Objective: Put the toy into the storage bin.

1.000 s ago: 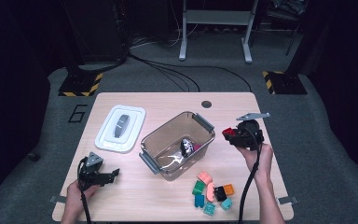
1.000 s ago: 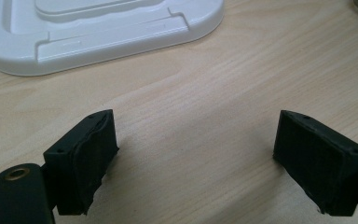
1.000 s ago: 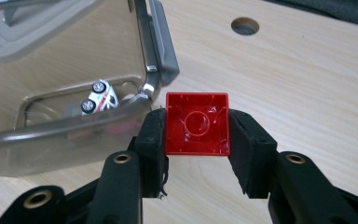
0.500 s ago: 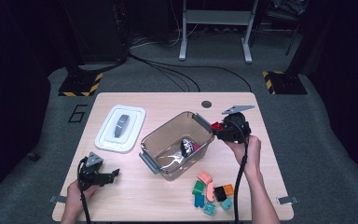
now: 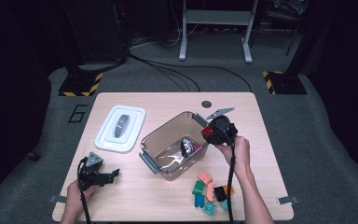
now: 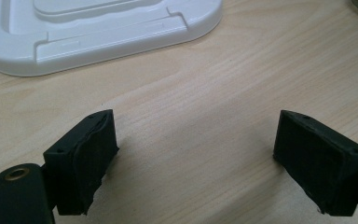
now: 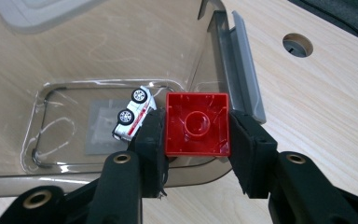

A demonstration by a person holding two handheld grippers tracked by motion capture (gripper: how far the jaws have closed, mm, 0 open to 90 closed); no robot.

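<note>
the right gripper (image 5: 208, 132) sits just right of centre in the high view, at the right rim of the clear bin (image 5: 168, 135). its jaws are clamped on a red brick (image 7: 197, 123), one pad on each side, with the brick's hollow underside facing the camera in the right gripper view. in that view the brick is at the middle of the frame, over the bin's near wall, with the bin's grey latch (image 7: 244, 65) just above and to its right. in the high view the brick (image 5: 207, 131) shows as a small red spot at the gripper's tip, at the bin's right edge.

inside the bin, a white toy car (image 7: 133, 113) lies tilted on the floor, left of the brick in the right gripper view; in the high view it (image 5: 186, 146) is toward the bin's lower right.

the left gripper (image 5: 108, 176) rests low on the counter (image 5: 261, 154) at the lower left of the high view. its jaws stand wide apart with nothing between them, only bare wood, as the left gripper view shows. the white lid (image 6: 98, 28) lies across the upper left of that view; in the high view it (image 5: 120, 128) is left of the bin and apart from it.

a cluster of coloured bricks (image 5: 209, 191) lies at the lower right of the high view, below the bin, beside the right forearm.
</note>
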